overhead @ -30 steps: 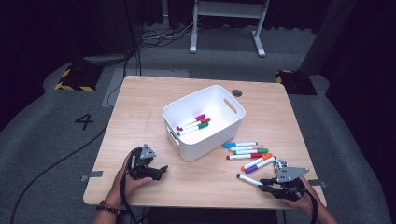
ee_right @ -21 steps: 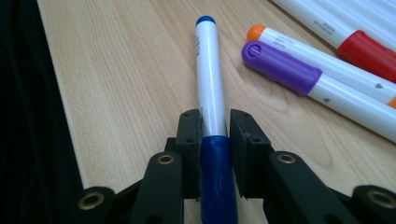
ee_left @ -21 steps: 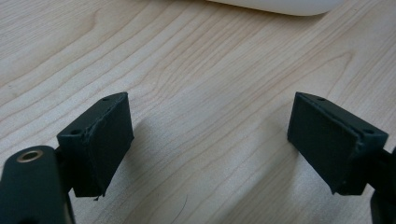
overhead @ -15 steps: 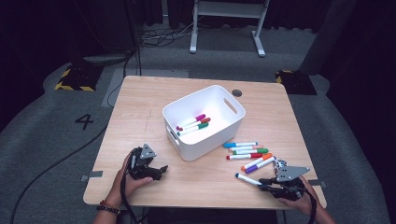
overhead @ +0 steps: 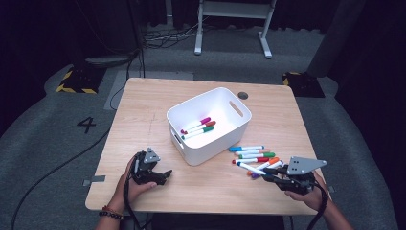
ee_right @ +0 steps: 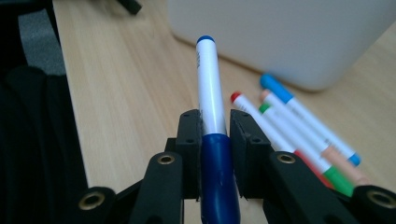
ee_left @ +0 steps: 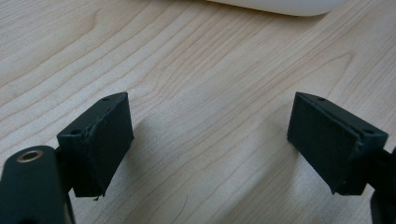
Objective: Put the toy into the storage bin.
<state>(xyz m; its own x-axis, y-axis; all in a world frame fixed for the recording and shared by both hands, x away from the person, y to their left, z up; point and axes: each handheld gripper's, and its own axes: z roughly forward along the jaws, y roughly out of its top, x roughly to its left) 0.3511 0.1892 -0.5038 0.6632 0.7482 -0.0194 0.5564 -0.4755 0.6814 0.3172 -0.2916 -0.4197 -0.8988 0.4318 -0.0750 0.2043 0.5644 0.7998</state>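
**Dark-blue-capped marker held clear of the table; left gripper idle**

The right gripper (overhead: 269,175) is seen at about 5 o'clock on the light wooden table (overhead: 143,110) in the high view. Its jaws are clamped narrowly on a white-barrelled marker with a dark blue cap (ee_right: 211,126). In the right gripper view the pads are pressed against the marker where the cap meets the barrel, and the barrel is pointed away from the camera, towards the wall of the white rectangular plastic bin (ee_right: 289,37). In the high view the held marker (overhead: 251,168) is directed towards 10 o'clock, over the loose markers.

A loose group of white-barrelled markers (overhead: 253,155) is noted on the table between the bin and the right gripper, at roughly 4 o'clock from the table centre. Blue, green, red and orange caps are distinguished; a purple one is partly hidden beneath the gripper. In the right gripper view these markers (ee_right: 299,126) are seen lying side by side at 3 o'clock of the held one.

The bin (overhead: 225,103) is placed near the table centre. Three markers (overhead: 197,128) with magenta, red and green caps are observed on its floor.

The left gripper (overhead: 163,175) is held at about 7 o'clock on the table, well apart from the markers. Its jaws are spread wide with nothing between them, only bare wood (ee_left: 210,116) being seen through the gap in the left gripper view.
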